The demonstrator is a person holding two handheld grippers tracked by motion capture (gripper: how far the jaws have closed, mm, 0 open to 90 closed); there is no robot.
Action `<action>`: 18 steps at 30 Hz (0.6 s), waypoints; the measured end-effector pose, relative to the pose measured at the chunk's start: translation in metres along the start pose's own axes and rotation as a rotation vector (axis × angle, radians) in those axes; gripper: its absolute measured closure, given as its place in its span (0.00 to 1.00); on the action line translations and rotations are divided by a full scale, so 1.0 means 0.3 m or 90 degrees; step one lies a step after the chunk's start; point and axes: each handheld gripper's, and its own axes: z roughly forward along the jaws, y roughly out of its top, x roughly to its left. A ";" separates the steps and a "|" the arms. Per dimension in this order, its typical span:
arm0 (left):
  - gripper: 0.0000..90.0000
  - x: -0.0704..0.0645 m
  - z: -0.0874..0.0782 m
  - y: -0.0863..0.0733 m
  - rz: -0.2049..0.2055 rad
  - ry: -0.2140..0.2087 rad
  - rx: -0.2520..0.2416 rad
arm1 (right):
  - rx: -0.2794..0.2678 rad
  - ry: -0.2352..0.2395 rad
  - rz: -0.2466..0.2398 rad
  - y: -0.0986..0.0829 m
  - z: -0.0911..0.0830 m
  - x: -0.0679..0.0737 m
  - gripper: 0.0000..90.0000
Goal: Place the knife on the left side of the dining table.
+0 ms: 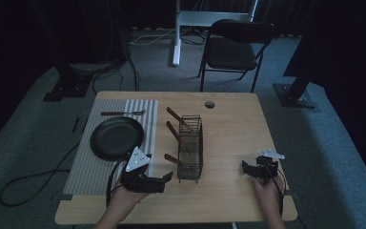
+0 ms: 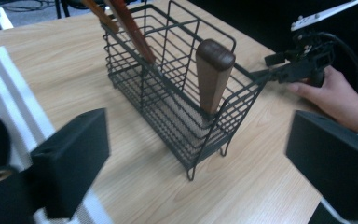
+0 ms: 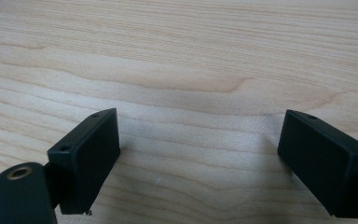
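A black wire basket [image 1: 190, 148] stands in the middle of the wooden table [image 1: 233, 129], with three wooden-handled utensils leaning out of it. The nearest wooden handle [image 2: 213, 74] sticks up at the basket's near end [image 2: 186, 107]. My left gripper [image 1: 164, 177] is open just left of the basket's near end, its jaws pointing at it with nothing between them. My right gripper [image 1: 248, 168] is open over bare wood [image 3: 182, 88] to the basket's right, held low above the table. The right gripper [image 2: 279, 63] and its hand are also in the left gripper view.
A black frying pan [image 1: 116, 137] lies on a striped mat [image 1: 88, 162] at the left. A wooden-handled fork [image 1: 122, 113] rests at the mat's far end. A dark round grommet [image 1: 209, 104] sits near the table's far edge. Behind the table stands a folding chair [image 1: 236, 47].
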 end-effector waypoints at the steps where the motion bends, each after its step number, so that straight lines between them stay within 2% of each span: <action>1: 0.12 -0.002 0.006 0.002 -0.002 -0.002 -0.002 | 0.000 0.000 0.000 0.000 0.000 0.000 0.13; 8: 0.12 -0.009 0.028 0.015 -0.027 0.005 -0.020 | 0.000 0.000 0.000 0.000 0.000 0.000 0.13; 9: 0.12 -0.012 0.028 0.019 -0.032 0.007 -0.032 | 0.000 0.000 0.000 0.000 0.000 0.000 0.13; 10: 0.18 -0.013 0.028 0.019 -0.033 0.004 -0.037 | 0.000 0.000 0.000 0.000 0.000 0.000 0.13; 15: 0.18 -0.025 0.044 0.027 -0.045 0.009 -0.051 | 0.000 0.000 0.000 0.000 0.000 0.000 0.13; 17: 0.24 -0.025 0.047 0.028 -0.044 0.004 -0.050 | 0.000 0.000 0.000 0.000 0.000 0.000 0.13; 18: 0.24 -0.027 0.054 0.027 -0.054 -0.005 -0.060 | 0.000 0.000 0.000 0.000 0.000 0.000 0.13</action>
